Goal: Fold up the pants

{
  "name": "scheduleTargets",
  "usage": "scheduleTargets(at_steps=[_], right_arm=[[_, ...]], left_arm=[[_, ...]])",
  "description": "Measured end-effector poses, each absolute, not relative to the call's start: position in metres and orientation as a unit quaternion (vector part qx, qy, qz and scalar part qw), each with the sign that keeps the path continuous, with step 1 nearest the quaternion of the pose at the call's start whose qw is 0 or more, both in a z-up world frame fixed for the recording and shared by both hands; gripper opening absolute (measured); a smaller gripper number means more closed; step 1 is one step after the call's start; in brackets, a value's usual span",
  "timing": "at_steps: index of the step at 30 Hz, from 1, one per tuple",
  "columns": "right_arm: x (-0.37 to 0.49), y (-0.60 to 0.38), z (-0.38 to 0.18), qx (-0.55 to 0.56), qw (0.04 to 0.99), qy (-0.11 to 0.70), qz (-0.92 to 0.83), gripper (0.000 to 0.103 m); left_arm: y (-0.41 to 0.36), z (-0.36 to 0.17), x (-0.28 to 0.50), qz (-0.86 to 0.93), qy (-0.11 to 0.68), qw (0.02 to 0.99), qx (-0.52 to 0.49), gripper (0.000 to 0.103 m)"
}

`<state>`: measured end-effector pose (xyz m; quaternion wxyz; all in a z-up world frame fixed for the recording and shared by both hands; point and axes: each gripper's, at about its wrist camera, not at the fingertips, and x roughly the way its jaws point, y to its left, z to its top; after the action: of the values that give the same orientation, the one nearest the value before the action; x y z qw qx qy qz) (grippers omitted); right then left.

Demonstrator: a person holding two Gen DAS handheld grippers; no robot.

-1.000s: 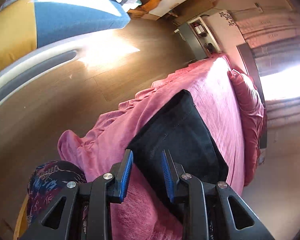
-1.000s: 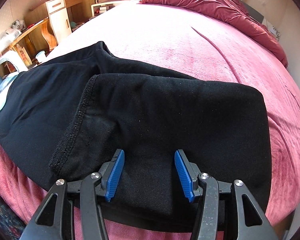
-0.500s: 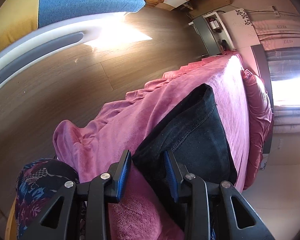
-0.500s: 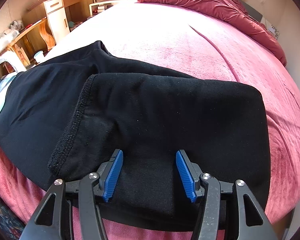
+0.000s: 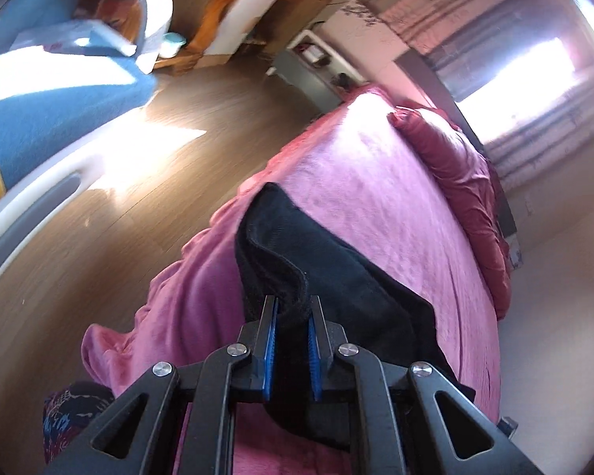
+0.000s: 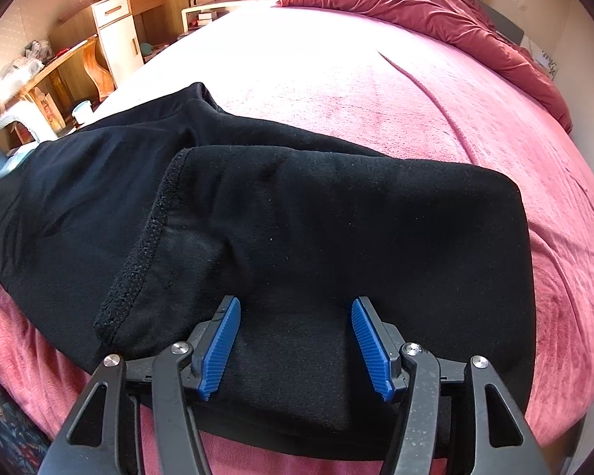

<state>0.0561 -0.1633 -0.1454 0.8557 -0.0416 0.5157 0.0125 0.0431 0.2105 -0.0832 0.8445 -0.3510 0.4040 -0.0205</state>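
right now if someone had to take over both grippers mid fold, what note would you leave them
Left gripper: jaws have just been closing and are now pinched on the edge of the black pants, lifting it a little off the pink blanket.
Right gripper: open, over the folded part of the pants, pads not pressing.
Pants: near the foot edge of the bed, one section already folded over on top, the rest spread out to the left in the right wrist view.
Left to do: carry the gripped edge across for the next fold, then flatten.
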Motion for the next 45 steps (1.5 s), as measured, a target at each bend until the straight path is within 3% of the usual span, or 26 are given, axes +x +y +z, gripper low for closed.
scheduleTargets(at_steps=[6, 13, 27, 30, 32, 35, 38, 45], right_arm=[[0.057, -0.183, -0.100, 0.028, 0.877, 0.477, 0.051, 0.064], [0.085, -0.166, -0.073, 0.174, 0.826, 0.477, 0.245, 0.076], [0.146, -0.073, -0.093, 0.083, 0.778, 0.532, 0.323, 0.074], [0.157, -0.064, -0.097, 0.063, 0.780, 0.535, 0.318, 0.064], [0.162, -0.058, -0.099, 0.054, 0.778, 0.539, 0.317, 0.043], [0.166, -0.054, -0.104, 0.035, 0.776, 0.547, 0.312, 0.022], [0.163, -0.051, -0.106, 0.021, 0.777, 0.547, 0.310, 0.017], [0.161, -0.060, -0.104, 0.035, 0.778, 0.550, 0.302, 0.015]], left_arm=[[0.124, -0.038, 0.043, -0.154, 0.380, 0.885, -0.219, 0.012], [0.051, -0.044, 0.042, -0.240, 0.403, 0.868, -0.161, 0.012], [0.011, -0.050, 0.023, -0.233, 0.423, 0.872, -0.077, 0.012], [0.002, -0.050, 0.025, -0.228, 0.425, 0.874, -0.060, 0.012], [-0.003, -0.050, 0.023, -0.226, 0.425, 0.875, -0.049, 0.012], [-0.008, -0.050, 0.020, -0.225, 0.424, 0.876, -0.039, 0.012], [-0.011, -0.050, 0.019, -0.223, 0.427, 0.876, -0.035, 0.012], [-0.010, -0.052, 0.016, -0.224, 0.431, 0.873, -0.035, 0.012]])
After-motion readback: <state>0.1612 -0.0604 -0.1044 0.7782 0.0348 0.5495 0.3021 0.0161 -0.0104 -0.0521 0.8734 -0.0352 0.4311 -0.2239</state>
